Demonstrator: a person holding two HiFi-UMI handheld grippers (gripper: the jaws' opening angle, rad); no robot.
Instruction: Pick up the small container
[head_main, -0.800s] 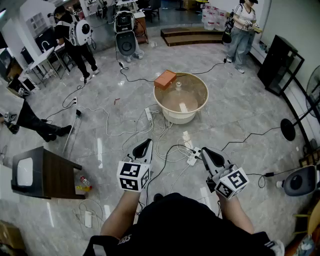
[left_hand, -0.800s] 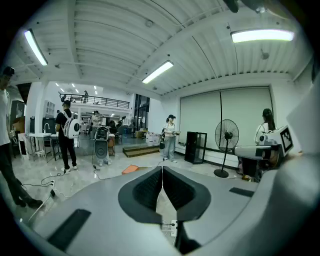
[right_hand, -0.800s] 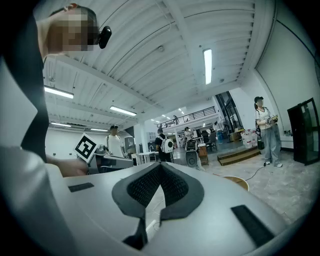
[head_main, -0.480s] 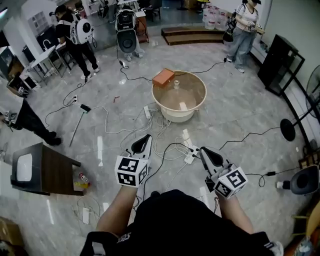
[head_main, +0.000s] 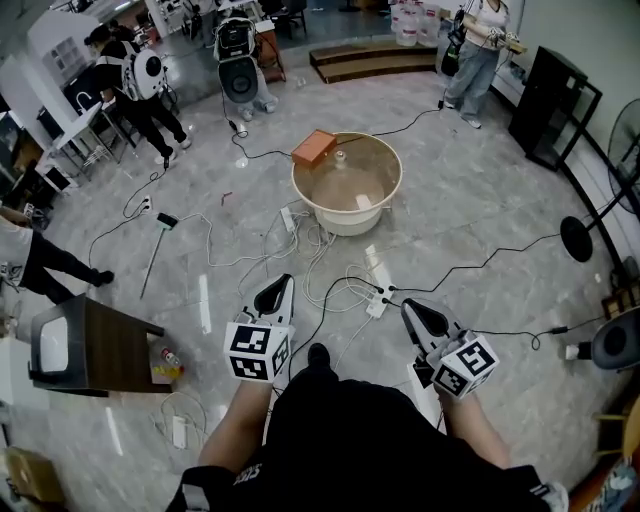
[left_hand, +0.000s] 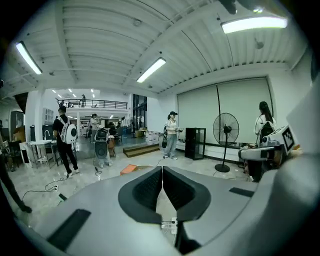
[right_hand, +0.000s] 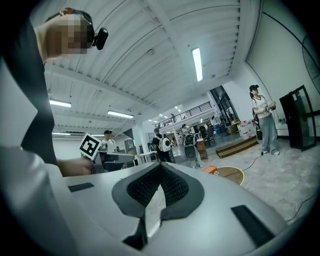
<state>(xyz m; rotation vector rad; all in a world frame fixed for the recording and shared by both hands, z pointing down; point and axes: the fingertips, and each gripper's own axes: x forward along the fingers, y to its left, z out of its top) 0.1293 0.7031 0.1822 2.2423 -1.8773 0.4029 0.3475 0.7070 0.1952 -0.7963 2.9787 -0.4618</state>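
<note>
A round cream tub-like table (head_main: 310, 205) stands on the floor some way ahead. On its brown top lie a small white container (head_main: 363, 202) and a small clear knobbed item (head_main: 337, 160). An orange box (head_main: 313, 147) rests on its far left rim, and it also shows as the orange box (left_hand: 129, 169) and the orange box (right_hand: 209, 170) in the gripper views. My left gripper (head_main: 285, 283) and right gripper (head_main: 407, 304) are held low in front of me, well short of the table. Both are shut with nothing between the jaws.
White and black cables and power strips (head_main: 378, 300) sprawl over the marble floor between me and the table. A dark side table (head_main: 100, 345) stands at left, a fan base (head_main: 577, 240) and black shelf (head_main: 545, 110) at right. Several people stand around the room.
The view has advanced: the round table and cables sit slightly nearer and further left. The person at left has walked on. Both grippers keep the same shut pose.
</note>
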